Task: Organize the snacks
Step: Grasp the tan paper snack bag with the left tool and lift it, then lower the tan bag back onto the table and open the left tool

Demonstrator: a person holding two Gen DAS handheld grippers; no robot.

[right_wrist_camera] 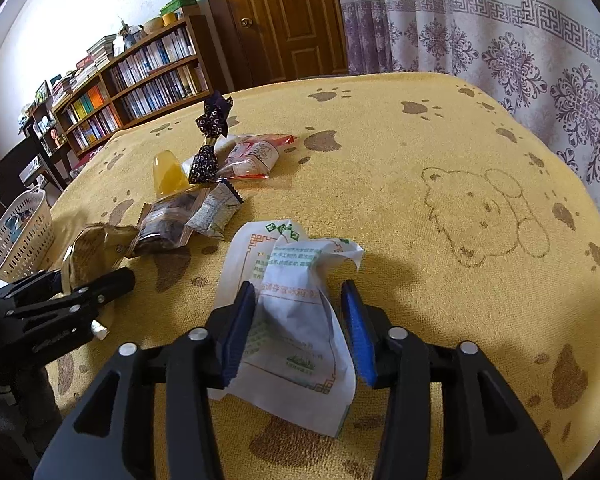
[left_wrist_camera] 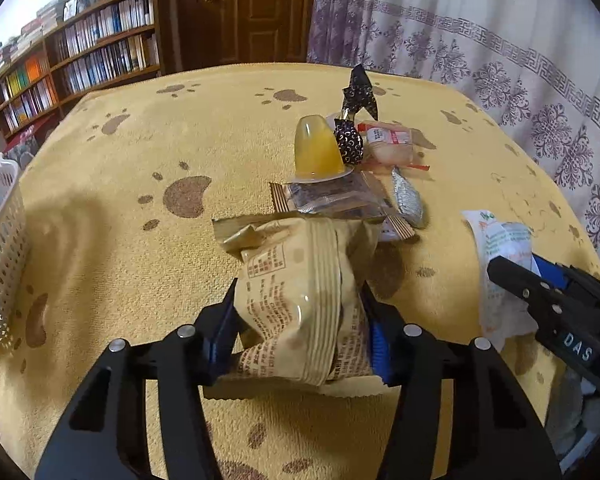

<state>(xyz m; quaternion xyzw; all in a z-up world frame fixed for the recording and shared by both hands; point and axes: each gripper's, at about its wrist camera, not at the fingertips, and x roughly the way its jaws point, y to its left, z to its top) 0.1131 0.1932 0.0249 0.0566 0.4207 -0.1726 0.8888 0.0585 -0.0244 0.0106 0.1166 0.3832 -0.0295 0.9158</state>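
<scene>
On the yellow cloth [right_wrist_camera: 380,184], I'm clamping my left gripper [left_wrist_camera: 300,320] midway on the light, crinkly tan packet [left_wrist_camera: 300,300], while my right gripper [right_wrist_camera: 300,320] is straddling the limp white packet [right_wrist_camera: 296,312], fingers apart.

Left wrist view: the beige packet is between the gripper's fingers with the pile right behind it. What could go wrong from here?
1. The beige packet has its far end against the brown-edged packet carrying the jelly cup; lifting carelessly may topple the cup.
2. The right gripper straddles the crumpled white packet with a gap at one finger, so it may slip.
3. The basket sits far left; the puffy packet could drop in transit.
</scene>
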